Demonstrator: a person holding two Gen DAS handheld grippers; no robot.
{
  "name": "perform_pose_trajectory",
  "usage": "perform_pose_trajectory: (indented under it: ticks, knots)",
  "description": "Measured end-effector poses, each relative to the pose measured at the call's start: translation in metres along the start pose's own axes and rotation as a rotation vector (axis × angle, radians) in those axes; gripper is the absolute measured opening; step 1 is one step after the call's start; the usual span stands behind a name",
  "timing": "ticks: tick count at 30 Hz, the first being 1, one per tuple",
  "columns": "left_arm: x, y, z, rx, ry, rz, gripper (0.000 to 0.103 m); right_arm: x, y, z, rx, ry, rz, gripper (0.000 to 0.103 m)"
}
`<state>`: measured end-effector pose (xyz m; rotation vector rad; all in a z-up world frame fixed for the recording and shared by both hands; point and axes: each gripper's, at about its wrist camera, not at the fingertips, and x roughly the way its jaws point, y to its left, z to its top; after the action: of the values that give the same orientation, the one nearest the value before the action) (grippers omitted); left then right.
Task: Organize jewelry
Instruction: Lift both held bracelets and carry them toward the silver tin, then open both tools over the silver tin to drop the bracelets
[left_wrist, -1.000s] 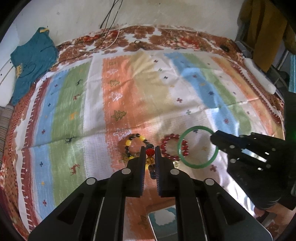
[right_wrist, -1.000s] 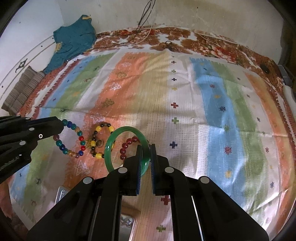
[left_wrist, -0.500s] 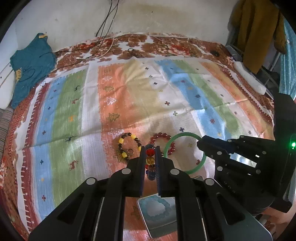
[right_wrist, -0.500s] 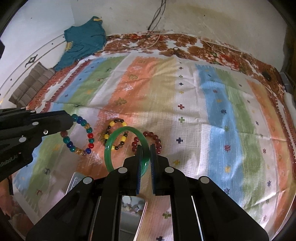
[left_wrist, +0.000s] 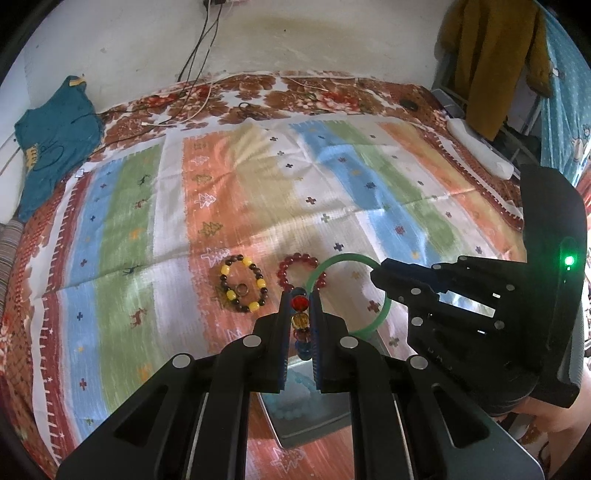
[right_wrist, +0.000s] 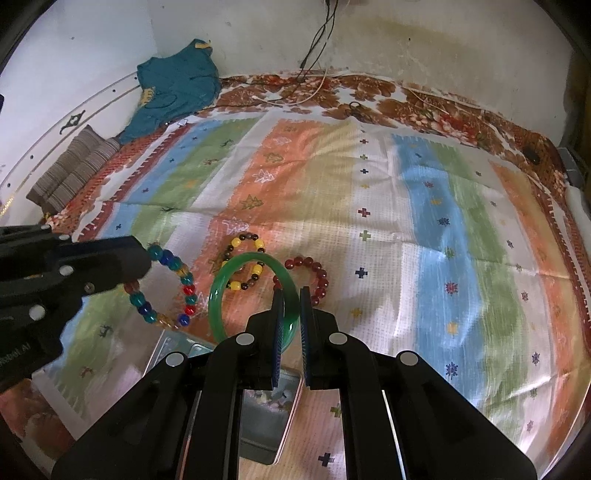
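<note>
at nine o'clock in the left wrist view a teal shirt (left_wrist: 55, 140) lies at the edge of the striped cloth (left_wrist: 258, 206), with cables (left_wrist: 192, 103) trailing from the wall at eleven o'clock. just left of centre the yellow-and-brown bracelet (left_wrist: 242, 283) lies flat on the cloth with a small ring (left_wrist: 242, 290) inside its loop, and beside it toward three o'clock rests the red bracelet (left_wrist: 298, 266). at centre the left gripper (left_wrist: 300, 299) has its jaws pinching the multicolour bracelet (left_wrist: 300, 317), beads stacked between the pads; below, at six o'clock, a tray (left_wrist: 306, 413) holds pale blue beads (left_wrist: 295, 384). toward three o'clock the green bangle (left_wrist: 347, 291) hangs off the cloth, its far side gripped by the right gripper (left_wrist: 380, 275). a mustard garment (left_wrist: 491, 55) hangs at one o'clock. in the right wrist view, the left gripper (right_wrist: 146, 258) enters from nine o'clock with the multicolour bracelet (right_wrist: 166, 291) dangling from its tip as an open loop above the cloth (right_wrist: 369, 206). at centre the right gripper (right_wrist: 291, 295) has its jaws pressed on the rim of the bangle (right_wrist: 236, 295), which stands upright in front of the yellow-and-brown bracelet (right_wrist: 245, 264); the red bracelet (right_wrist: 310, 275) lies just toward three o'clock. the tray (right_wrist: 266, 417) sits at six o'clock under the fingers, and the shirt (right_wrist: 173, 85) is at eleven o'clock.
</note>
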<state>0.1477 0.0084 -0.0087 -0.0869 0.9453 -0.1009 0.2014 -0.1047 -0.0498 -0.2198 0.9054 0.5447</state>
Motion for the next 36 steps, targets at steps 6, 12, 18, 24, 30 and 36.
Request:
perform_pose_trajectory:
  ticks: [6, 12, 18, 24, 30, 36]
  knots:
    - [-0.013, -0.006, -0.011, 0.004, -0.015, -0.014, 0.009, -0.009, 0.0, -0.009, 0.01, -0.002, 0.003, 0.01]
    - [-0.024, -0.012, -0.022, 0.011, -0.03, -0.021, 0.009, -0.022, 0.004, -0.02, -0.001, -0.011, 0.014, 0.01]
    - [-0.029, -0.014, -0.031, 0.007, -0.036, -0.019, 0.009, -0.027, 0.008, -0.03, -0.008, -0.005, 0.015, 0.01]
    - [-0.032, -0.015, -0.037, 0.006, -0.034, -0.023, 0.009, -0.029, 0.013, -0.038, -0.014, 0.004, 0.027, 0.01]
    - [-0.028, -0.008, -0.042, -0.027, -0.013, 0.032, 0.019, -0.027, 0.012, -0.04, 0.003, 0.011, 0.019, 0.039]
    - [-0.027, 0.007, -0.039, -0.075, -0.014, 0.054, 0.032, -0.022, 0.002, -0.04, 0.028, 0.034, -0.005, 0.039]
